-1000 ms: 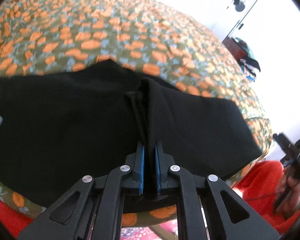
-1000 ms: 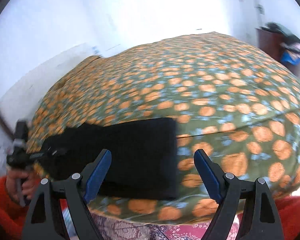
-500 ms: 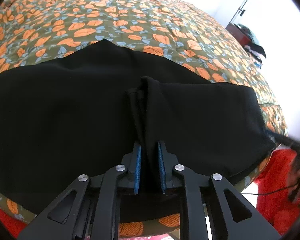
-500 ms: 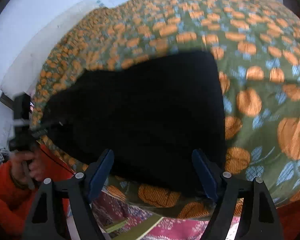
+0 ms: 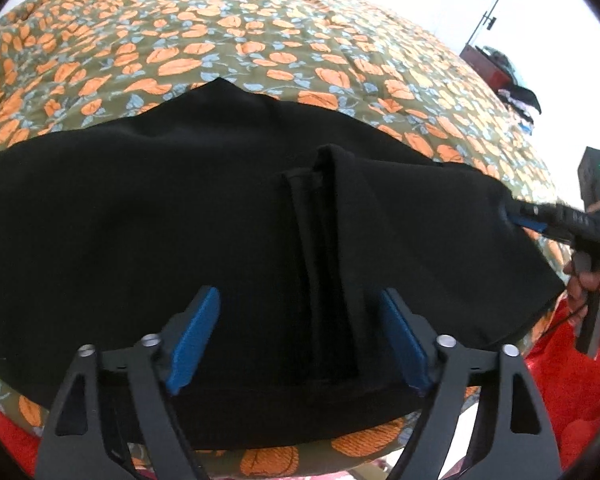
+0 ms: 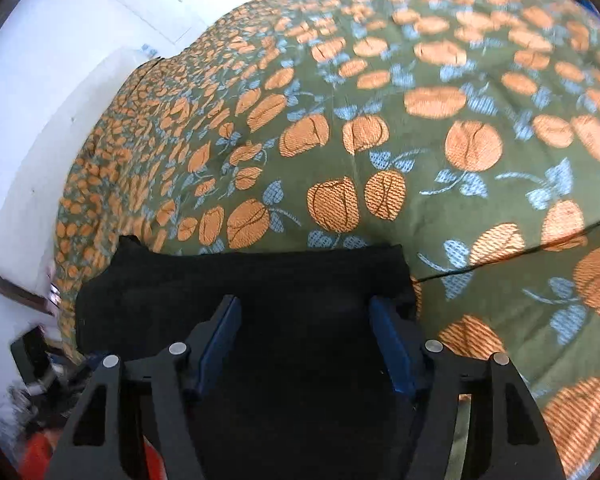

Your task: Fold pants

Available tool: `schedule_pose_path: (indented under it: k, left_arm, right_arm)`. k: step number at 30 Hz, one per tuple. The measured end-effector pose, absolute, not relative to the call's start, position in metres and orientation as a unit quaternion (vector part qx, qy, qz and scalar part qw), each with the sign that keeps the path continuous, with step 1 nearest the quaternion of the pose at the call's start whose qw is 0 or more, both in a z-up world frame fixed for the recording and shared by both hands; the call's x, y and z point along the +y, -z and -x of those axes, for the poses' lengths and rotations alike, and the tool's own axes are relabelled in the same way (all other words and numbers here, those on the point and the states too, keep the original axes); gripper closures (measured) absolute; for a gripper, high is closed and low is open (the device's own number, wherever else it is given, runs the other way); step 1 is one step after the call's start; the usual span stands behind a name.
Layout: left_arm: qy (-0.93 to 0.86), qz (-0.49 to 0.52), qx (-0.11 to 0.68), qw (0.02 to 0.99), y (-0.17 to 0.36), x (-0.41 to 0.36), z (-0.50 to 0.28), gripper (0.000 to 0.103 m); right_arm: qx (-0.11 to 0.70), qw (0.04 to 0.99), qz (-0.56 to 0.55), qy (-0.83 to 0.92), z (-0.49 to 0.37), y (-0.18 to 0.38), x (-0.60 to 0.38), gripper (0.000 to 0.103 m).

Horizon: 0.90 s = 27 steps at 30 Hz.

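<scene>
Black pants (image 5: 148, 216) spread flat across the lower half of the left wrist frame, on the bed (image 5: 236, 44) with its orange-and-green floral cover, a raised ridge of bunched cloth running up the centre. Left gripper (image 5: 296, 340) low in the frame, jaws spread wide to either side of that ridge, holding nothing. Right gripper (image 6: 306, 338) at the bottom centre of the right wrist frame, jaws likewise parted over the pants (image 6: 244, 284), straddling the cloth near its squared end; seen again at the right edge of the left wrist frame as a dark tool (image 5: 556, 220) with its tip touching the fabric edge. Hard to tell whether any cloth already sits between those blue pads. Probably an early stage: garment laid out, fold not yet made. For a clean fold: pinch through every layer at the edge rather than the top one only, both corners taken at matching spots, cloth lifted just clear of the cover and carried evenly so the ridge flattens instead of doubling under. Likely risks: a shallow bite slipping off the dark, soft fabric, or the bed cover caught along with it.
</scene>
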State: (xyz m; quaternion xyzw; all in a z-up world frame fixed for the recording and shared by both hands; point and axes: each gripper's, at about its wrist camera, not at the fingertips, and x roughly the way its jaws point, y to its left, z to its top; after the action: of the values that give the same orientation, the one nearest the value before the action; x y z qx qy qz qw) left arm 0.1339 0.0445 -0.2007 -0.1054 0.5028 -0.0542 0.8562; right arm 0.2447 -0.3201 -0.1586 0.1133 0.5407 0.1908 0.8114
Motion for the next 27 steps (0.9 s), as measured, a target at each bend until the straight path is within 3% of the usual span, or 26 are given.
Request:
schedule_pose_path:
  k: [4, 10, 16, 23, 27]
  left_arm:
    - [0.051, 0.112, 0.508, 0.853, 0.199, 0.047, -0.134, 0.019]
    - [0.016, 0.151, 0.484, 0.862, 0.181, 0.083, -0.115, 0.019]
    - [-0.097, 0.300, 0.395, 0.863, 0.161, 0.191, -0.074, 0.019]
    - [-0.273, 0.502, 0.255, 0.780, 0.177, 0.296, 0.028, 0.019]
    - [-0.265, 0.564, 0.238, 0.745, 0.202, 0.323, 0.045, 0.018]
  right_arm:
    - [0.534, 0.827, -0.040, -0.171, -0.232, 0.159, -0.311, 0.036]
    - [0.497, 0.851, -0.075, -0.154, -0.210, 0.136, -0.333, 0.026]
    - [0.467, 0.867, -0.084, -0.154, -0.175, 0.123, -0.341, 0.022]
    - [0.449, 0.873, -0.069, -0.178, -0.177, 0.118, -0.317, 0.022]
    - [0.449, 0.870, -0.055, -0.196, -0.176, 0.120, -0.301, 0.022]
